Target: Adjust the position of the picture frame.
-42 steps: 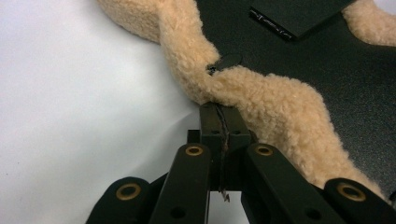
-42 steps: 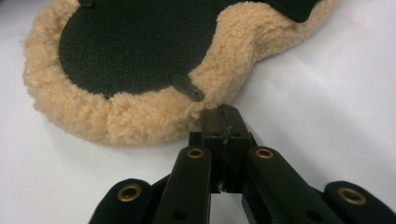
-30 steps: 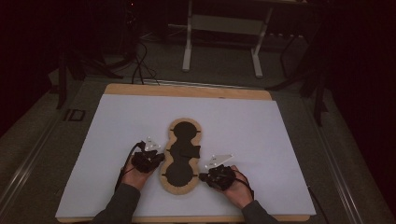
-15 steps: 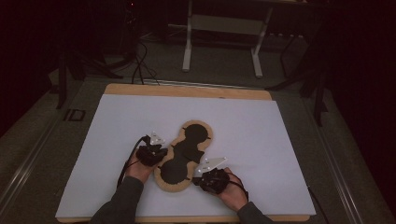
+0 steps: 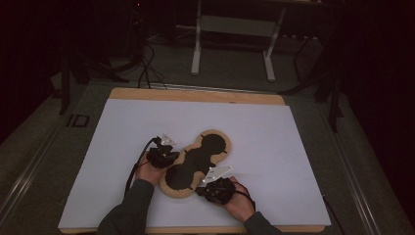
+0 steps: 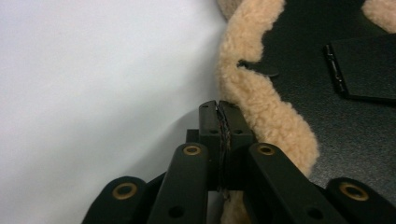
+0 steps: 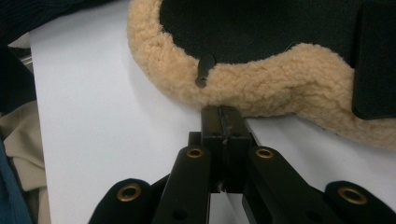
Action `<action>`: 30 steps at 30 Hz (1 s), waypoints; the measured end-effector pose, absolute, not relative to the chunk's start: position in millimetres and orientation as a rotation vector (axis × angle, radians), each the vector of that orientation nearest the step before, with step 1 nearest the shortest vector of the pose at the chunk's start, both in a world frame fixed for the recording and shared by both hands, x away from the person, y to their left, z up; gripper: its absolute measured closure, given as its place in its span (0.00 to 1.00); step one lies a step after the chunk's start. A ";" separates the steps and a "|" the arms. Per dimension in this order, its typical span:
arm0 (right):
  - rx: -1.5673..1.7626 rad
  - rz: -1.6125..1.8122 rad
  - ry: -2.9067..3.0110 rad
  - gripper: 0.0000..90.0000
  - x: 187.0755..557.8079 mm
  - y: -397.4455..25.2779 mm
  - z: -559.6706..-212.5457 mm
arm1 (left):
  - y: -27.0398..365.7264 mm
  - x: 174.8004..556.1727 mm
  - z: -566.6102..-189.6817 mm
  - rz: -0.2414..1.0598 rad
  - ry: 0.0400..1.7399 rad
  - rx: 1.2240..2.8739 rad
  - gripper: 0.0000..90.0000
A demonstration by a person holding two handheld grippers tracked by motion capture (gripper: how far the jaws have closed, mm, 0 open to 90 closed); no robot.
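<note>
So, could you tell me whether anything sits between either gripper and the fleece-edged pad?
Nothing visible does. The left gripper has its shut jaws right against the fleece rim of the pad, and the right gripper has its shut tips at the rim on the other side. Around them lies bare white table.

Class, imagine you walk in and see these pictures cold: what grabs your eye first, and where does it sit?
First, the peanut-shaped black pad with a tan fleecy rim, lying slantwise on the near middle of the white table sheet. Next, the two hand-held tools flanking it: the left tool at its left edge and the right tool at its near end, each with jaws pressed together against the fleece.
</note>
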State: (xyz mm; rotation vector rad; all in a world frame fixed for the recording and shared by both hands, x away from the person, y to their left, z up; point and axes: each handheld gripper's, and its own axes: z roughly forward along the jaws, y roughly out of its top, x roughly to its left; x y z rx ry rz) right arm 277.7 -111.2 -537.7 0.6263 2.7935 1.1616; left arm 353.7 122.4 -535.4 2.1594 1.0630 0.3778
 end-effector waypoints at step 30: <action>0.941 1.187 2.391 0.88 328.1 -174.4 -503.6 | 123.5 265.0 -508.6 0.399 0.918 2.075 0.90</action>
